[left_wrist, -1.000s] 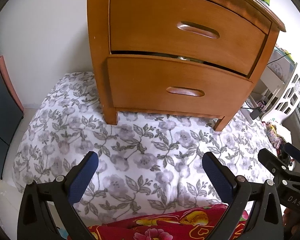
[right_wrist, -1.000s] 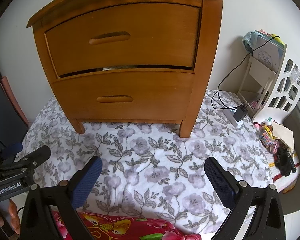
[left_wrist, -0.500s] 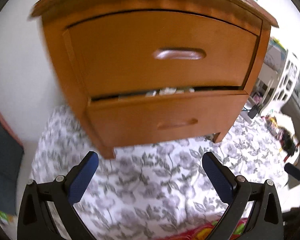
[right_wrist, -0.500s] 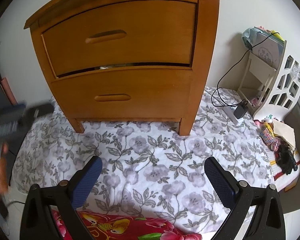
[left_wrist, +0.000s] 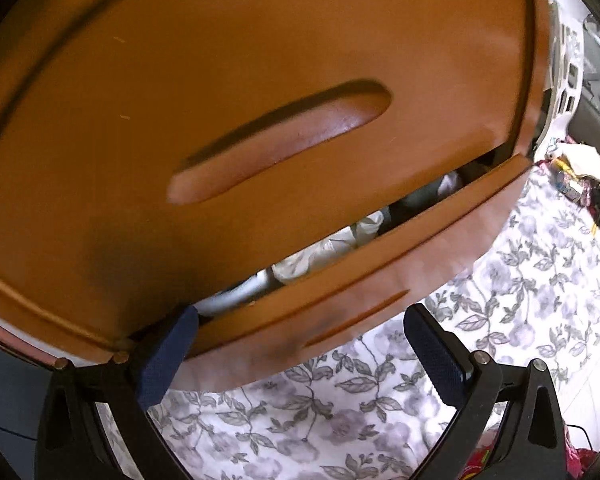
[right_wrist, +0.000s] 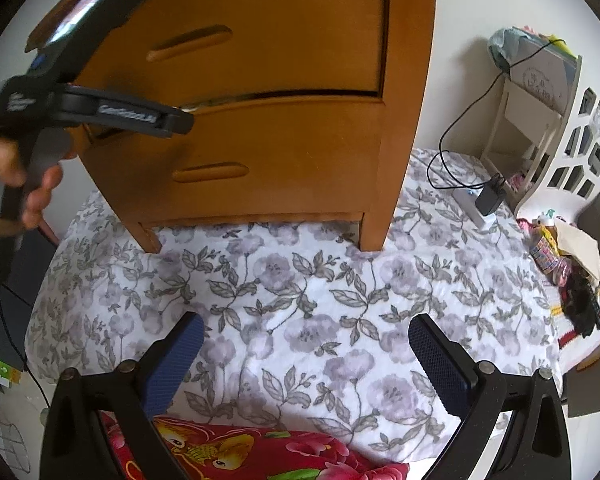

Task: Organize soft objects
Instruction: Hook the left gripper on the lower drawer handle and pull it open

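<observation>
Both grippers' fingers spread apart: left gripper (left_wrist: 300, 340) against the lower drawer (left_wrist: 380, 264), white clothes (left_wrist: 324, 248) just beyond; right gripper (right_wrist: 300, 348) over floral bedding (right_wrist: 300, 300).

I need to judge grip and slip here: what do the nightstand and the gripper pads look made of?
Nightstand: apparently solid wood with a glossy orange-brown varnish; it shows faint grain and sheen. Pads of the right gripper: blue, probably rubber, with a fine dotted texture.
</observation>
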Available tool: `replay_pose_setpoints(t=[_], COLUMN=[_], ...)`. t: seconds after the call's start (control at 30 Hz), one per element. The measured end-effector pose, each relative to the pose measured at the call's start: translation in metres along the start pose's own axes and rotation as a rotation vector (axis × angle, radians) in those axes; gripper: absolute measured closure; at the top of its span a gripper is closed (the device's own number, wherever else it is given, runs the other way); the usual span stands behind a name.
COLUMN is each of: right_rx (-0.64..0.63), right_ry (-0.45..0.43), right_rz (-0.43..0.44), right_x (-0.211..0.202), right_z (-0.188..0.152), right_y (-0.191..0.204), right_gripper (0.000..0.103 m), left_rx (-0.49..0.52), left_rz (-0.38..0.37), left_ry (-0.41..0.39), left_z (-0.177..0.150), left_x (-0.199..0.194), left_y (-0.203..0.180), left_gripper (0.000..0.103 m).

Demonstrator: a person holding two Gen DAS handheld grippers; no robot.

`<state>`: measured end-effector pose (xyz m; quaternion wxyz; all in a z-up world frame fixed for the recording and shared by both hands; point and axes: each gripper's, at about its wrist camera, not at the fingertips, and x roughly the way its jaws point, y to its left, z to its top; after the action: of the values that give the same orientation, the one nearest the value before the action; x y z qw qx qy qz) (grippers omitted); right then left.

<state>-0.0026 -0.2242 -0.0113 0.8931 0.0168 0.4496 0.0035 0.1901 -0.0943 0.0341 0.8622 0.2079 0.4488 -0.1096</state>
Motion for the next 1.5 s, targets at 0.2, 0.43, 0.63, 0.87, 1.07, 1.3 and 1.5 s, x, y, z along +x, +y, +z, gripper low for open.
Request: replay_pose_setpoints(t=[0.2, 0.43, 0.63, 0.87, 1.07, 1.3, 1.5], right_rx=[0.013, 0.002, 0.005, 0.012, 0.030, 0.016, 0.020], right_ry=[0.017, 0.031, 0.041, 0.046, 0.049, 0.039, 0.035], right_rz=[0.002, 0.015, 0.026, 0.028, 0.015, 0.018, 0.006], right_x=[0.012, 0.021, 0.026, 0.028, 0.029, 0.019, 0.006], right_z=[-0.001, -0.003, -0.004, -0.005, -0.006, -0.007, -0.012], right_y=[-0.004, -0.002, -0.001, -0.003, -0.008, -0.004, -0.004], right_gripper=[0.000, 0.000, 0.000, 0.000, 0.000, 0.000, 0.000], left_rx=[-0.009, -0.018, 0.036, 0.001, 0.003, 0.017, 0.034], left_rz=[-0.021, -0.036, -0.041, -0.186, -0.195, -0.195, -0.201], left_ry=[0.037, 0.057, 0.112, 0.166, 0.153, 0.152, 0.158], left_z=[0.006, 0.005, 0.008, 0.005, -0.005, -0.018, -0.028], left_x=[0.017, 0.026, 0.030, 0.042, 0.034, 0.021, 0.018], left_y=[0.001, 0.000, -0.004, 0.001, -0.005, -0.016, -0.020], left_gripper=[0.001, 0.001, 0.001, 0.001, 0.001, 0.001, 0.001])
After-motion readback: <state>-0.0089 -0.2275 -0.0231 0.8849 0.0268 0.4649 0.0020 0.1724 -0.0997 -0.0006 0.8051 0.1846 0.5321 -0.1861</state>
